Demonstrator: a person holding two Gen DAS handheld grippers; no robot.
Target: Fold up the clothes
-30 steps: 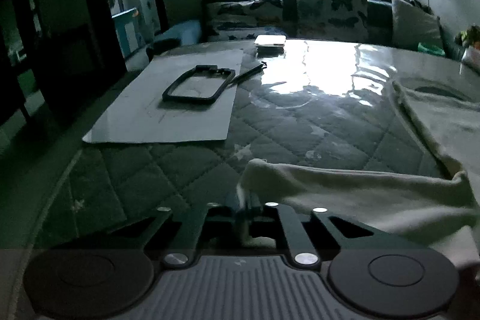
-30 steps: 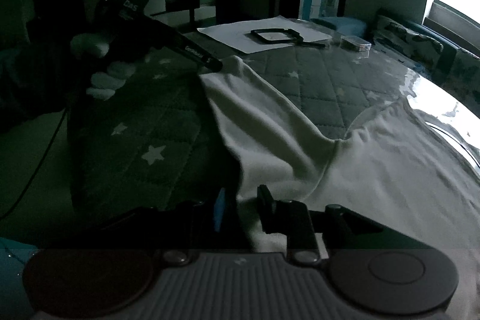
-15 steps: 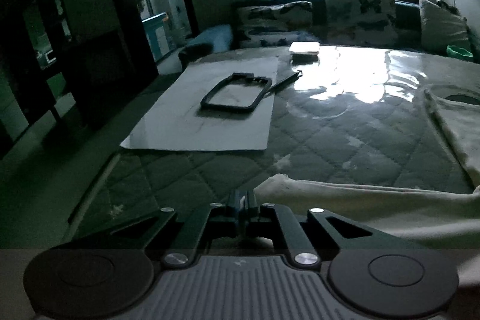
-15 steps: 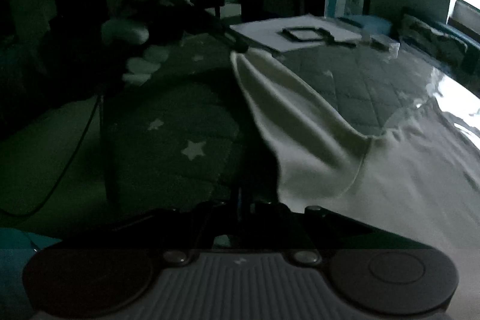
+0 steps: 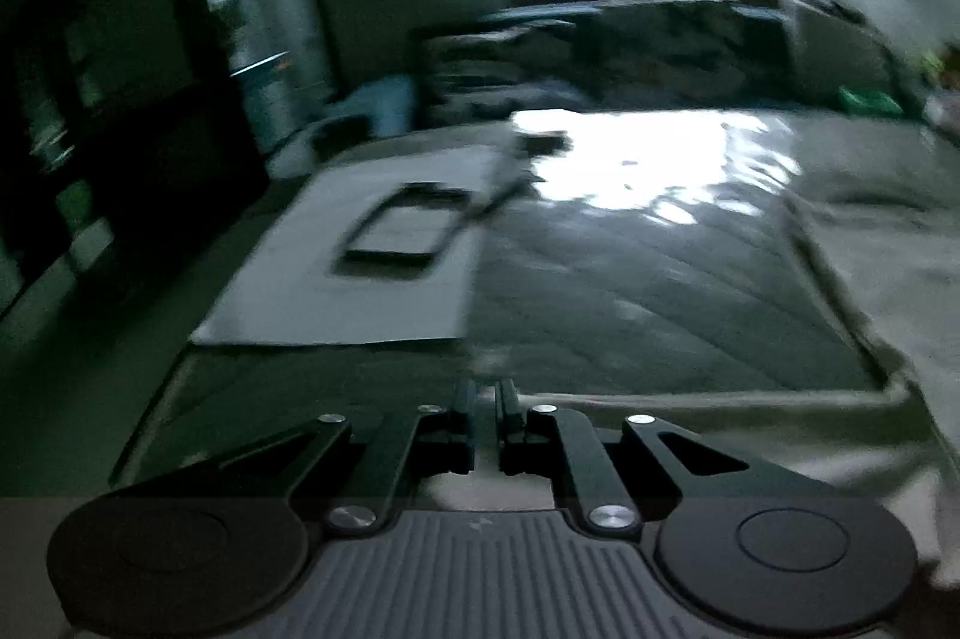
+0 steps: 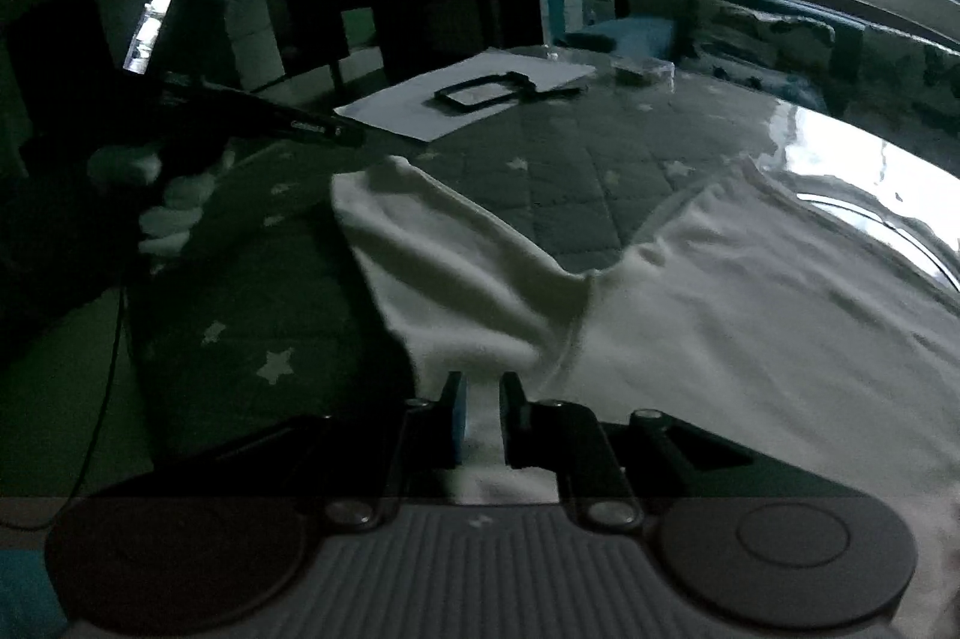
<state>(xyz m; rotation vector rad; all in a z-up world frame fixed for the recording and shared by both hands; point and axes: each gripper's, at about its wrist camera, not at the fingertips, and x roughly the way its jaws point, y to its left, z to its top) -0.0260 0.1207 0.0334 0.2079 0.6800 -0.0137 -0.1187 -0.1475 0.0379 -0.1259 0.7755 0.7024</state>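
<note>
The white garment [image 6: 690, 315] lies spread on the quilted tabletop [image 6: 570, 183], one sleeve [image 6: 438, 243] extended to the side. The left gripper [image 5: 485, 402] has its fingers together, pinching the sleeve end, probably to carry it inward for a fold. The right gripper [image 6: 478, 408] has its fingers slightly apart astride the sleeve base; whether they grip cloth cannot be told.

White garment [image 6: 690, 315] on quilted table [image 6: 570, 171], right gripper [image 6: 480, 399] pinching its edge (dim room)
</note>
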